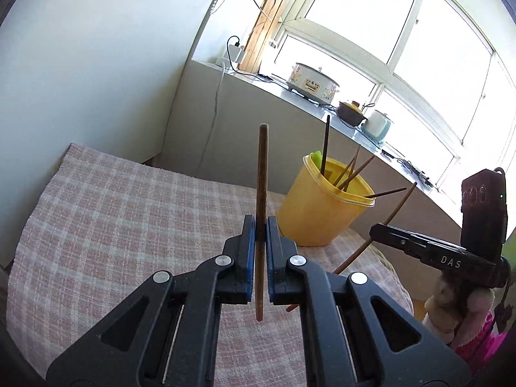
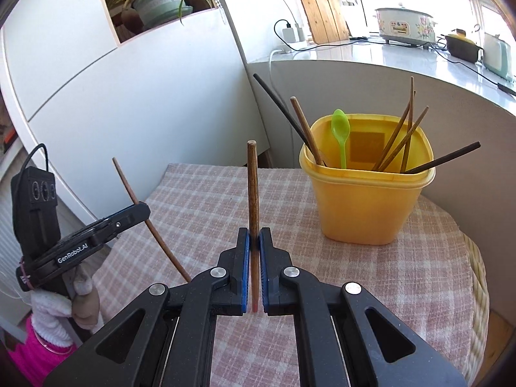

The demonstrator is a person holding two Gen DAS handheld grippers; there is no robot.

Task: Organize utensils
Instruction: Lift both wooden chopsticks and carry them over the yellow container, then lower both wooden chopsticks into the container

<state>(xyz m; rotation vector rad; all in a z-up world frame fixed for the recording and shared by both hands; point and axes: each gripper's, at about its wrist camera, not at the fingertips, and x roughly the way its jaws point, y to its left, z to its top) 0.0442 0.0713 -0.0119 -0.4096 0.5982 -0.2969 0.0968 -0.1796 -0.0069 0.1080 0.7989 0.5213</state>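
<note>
Both tools are matte black plastic. The left gripper (image 1: pixel 260 225) has blue pads (image 1: pixel 248 258) lining its fingers and silver round rivets behind them. The right gripper (image 2: pixel 253 237) matches. Seen from outside, one body reads "DAS", the other "GenRobot.AI". White gloves and pink sleeves (image 1: pixel 477 338) show beneath the handles.

White letters "DAS" stand on the black side of the right hand-held gripper (image 1: pixel 374 230), seen from the left wrist camera. White lettering "GenRobot.AI" stands on the black side of the left hand-held gripper (image 2: pixel 143 209), seen from the right wrist camera. The cooker panel's print is too small to read.
</note>
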